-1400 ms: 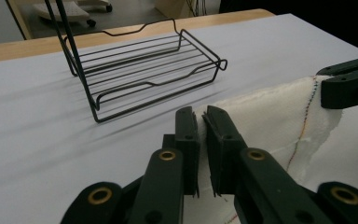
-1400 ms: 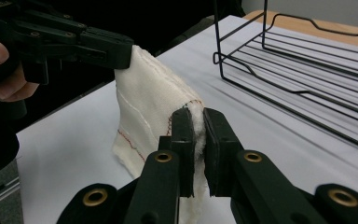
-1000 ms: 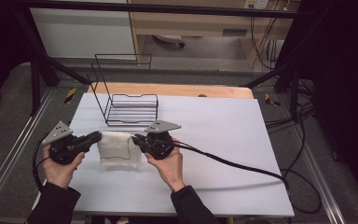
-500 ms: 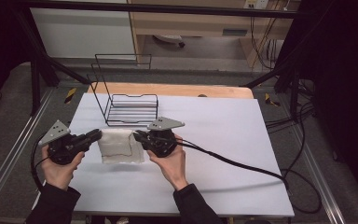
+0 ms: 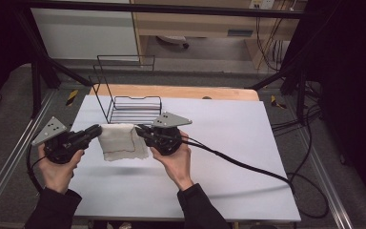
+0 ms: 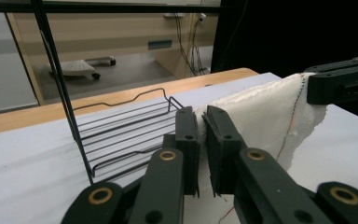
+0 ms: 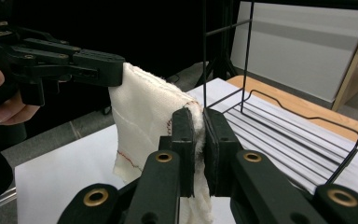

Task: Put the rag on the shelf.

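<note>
White cloth [image 5: 122, 141] now hangs off the table [image 5: 228, 157], stretched between the two grippers just in front of the wire rack [image 5: 131, 109]; half a second ago it lay lower, bunched on the sheet. The left gripper [image 5: 96, 130] is clamped on one top corner, the right gripper [image 5: 139, 130] on the other, jaws pressed tight on the fabric in both gripper views. With the cloth lifted and spread, draping it over the rack looks like the next step.
</note>
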Demonstrator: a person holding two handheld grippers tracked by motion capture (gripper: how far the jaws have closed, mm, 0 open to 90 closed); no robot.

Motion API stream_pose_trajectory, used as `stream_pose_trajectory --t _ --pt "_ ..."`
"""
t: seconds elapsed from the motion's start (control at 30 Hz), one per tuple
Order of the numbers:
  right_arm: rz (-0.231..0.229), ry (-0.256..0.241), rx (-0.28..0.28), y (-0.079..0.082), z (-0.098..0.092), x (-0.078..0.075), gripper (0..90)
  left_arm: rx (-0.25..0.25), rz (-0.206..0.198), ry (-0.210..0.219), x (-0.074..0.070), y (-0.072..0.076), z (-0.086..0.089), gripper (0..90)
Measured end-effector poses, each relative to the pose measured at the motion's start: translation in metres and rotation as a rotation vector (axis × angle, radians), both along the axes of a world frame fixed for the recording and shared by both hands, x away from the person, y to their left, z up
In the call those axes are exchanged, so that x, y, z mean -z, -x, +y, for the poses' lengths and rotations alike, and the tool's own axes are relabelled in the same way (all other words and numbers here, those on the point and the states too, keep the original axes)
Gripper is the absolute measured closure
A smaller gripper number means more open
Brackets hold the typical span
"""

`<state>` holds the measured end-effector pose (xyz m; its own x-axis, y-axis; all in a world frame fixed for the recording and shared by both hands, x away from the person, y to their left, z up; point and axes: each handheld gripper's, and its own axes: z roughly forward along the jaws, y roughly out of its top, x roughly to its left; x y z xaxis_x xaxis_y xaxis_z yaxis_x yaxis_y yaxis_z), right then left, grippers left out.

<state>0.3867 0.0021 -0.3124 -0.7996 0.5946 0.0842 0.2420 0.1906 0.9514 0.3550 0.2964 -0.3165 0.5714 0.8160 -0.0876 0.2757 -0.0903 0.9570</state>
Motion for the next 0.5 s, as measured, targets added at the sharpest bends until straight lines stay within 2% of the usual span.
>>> stream_pose_trajectory --t 0.3,0.5 --pt "-0.049 -0.014 0.010 -0.002 -0.001 -0.016 84.1 -0.012 -0.048 0.027 -0.016 -0.006 -0.002 83.7" --pt "-0.084 -0.047 0.025 -0.005 -0.005 -0.027 84.2 -0.013 -0.084 0.041 -0.027 -0.009 -0.005 83.7"
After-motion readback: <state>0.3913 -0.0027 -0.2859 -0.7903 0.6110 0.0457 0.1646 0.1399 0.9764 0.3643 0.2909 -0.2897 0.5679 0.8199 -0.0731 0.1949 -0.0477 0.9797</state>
